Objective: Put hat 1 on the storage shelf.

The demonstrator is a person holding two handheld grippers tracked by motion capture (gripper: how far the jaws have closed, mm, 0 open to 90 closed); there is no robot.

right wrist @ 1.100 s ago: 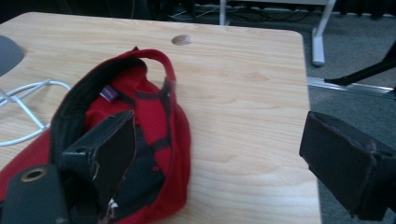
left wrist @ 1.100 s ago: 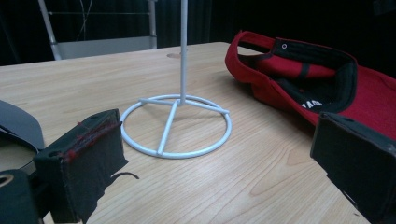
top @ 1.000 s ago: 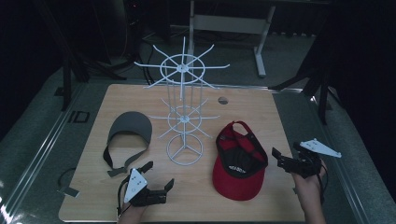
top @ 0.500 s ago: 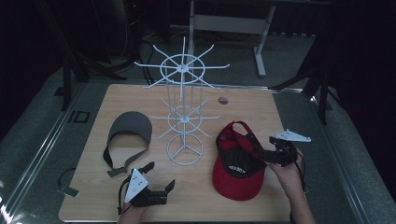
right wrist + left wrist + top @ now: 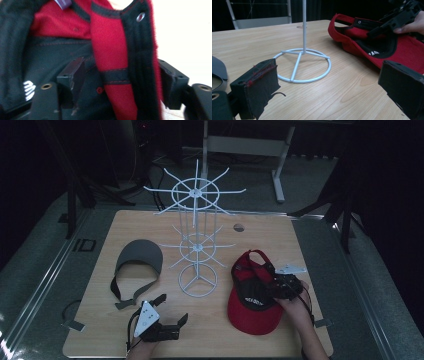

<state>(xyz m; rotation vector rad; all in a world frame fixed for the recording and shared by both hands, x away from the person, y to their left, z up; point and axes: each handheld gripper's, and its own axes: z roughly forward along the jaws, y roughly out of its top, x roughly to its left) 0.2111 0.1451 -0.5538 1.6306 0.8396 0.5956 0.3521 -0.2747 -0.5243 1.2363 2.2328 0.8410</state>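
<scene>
My right gripper is at the red cap in the lower right of the high view; its jaws have just been closing, with the cap's edge between them, not yet pressed. My left gripper rests wide open, empty, at the lower left.

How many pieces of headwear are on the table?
2. A grey visor lies left of the white wire rack; a red cap lies upside down to its right, with the right gripper at its rim. None seems hidden.
</scene>
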